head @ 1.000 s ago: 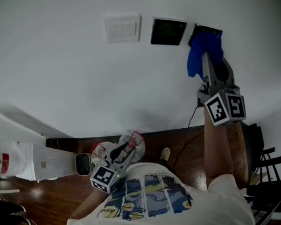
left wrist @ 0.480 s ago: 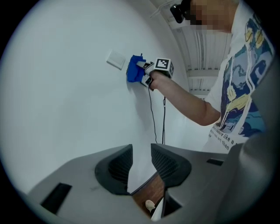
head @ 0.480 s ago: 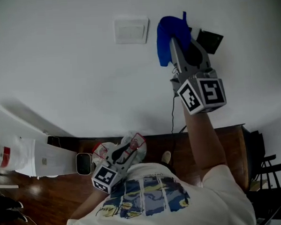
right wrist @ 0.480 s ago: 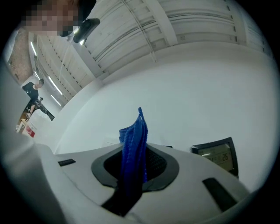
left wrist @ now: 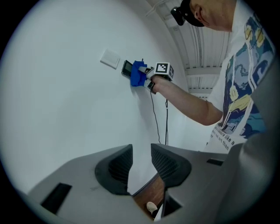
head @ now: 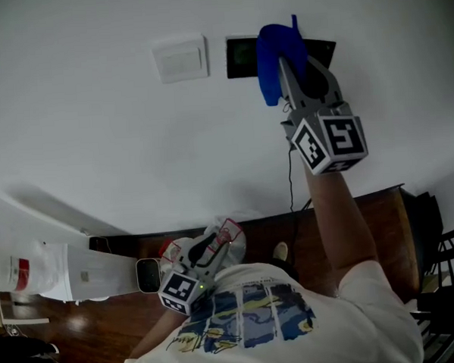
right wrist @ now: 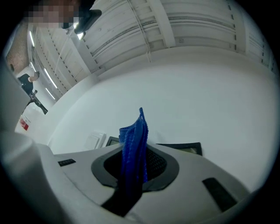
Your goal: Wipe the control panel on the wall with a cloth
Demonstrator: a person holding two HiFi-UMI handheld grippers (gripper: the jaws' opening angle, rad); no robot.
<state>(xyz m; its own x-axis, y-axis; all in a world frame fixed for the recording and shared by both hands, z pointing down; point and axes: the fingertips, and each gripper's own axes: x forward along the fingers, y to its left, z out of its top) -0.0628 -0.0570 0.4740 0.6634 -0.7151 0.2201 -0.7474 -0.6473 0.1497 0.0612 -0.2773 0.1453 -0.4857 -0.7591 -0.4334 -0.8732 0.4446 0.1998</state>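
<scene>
The blue cloth (head: 276,57) is pressed to the white wall, with my right gripper (head: 291,63) shut on it. It lies between two dark control panels: the left one (head: 240,57) shows in full, and the right one (head: 323,50) is partly hidden behind the gripper. In the right gripper view the cloth (right wrist: 134,146) stands up between the jaws, with the panels (right wrist: 189,148) just beyond. My left gripper (head: 221,236) hangs low by the person's waist, open and holding nothing. Its own view shows the cloth (left wrist: 138,73) and a panel (left wrist: 127,68) far off.
A white wall switch (head: 180,59) sits left of the panels. A thin black cable (head: 291,181) runs down the wall to the wooden floor (head: 365,215). A white appliance (head: 49,270) stands at the lower left and a dark chair (head: 443,257) at the right.
My right gripper swept the cloth left from the right panel over the left panel, then back right, and the left panel shows again. The left gripper has stayed low.
</scene>
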